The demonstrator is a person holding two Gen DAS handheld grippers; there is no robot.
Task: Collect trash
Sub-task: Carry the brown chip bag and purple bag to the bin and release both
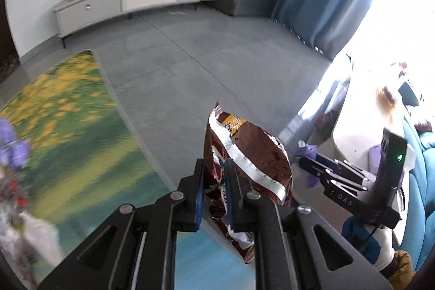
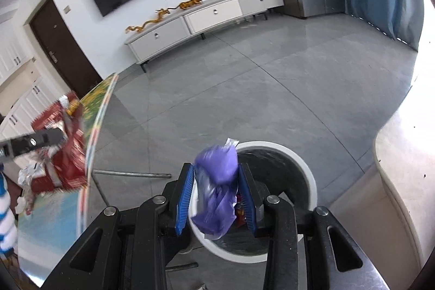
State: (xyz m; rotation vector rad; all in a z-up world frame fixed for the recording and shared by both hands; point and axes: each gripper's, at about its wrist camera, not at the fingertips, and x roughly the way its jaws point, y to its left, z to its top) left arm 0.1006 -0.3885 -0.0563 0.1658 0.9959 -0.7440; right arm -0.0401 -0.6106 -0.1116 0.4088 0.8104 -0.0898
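Over the white bin (image 2: pixel 304 167), half hidden, the right gripper (image 2: pixel 216 181) clamps a blurred purple wrapper (image 2: pixel 217 167); the left gripper (image 1: pixel 213 181) pinches a brown packet (image 1: pixel 252 151).

Between the left fingers (image 1: pixel 199 189) the brown snack wrapper's (image 1: pixel 252 159) lower part is hidden. Left of them, purple flowers (image 1: pixel 13 148) smear. Beyond the right fingers (image 2: pixel 186 199), the purple bag (image 2: pixel 217 181) masks the white bin's (image 2: pixel 304 167) inside.

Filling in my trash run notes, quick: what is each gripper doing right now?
Left gripper: closed on a brown snack wrapper.
Right gripper: holding a purple plastic bag above the white trash bin.
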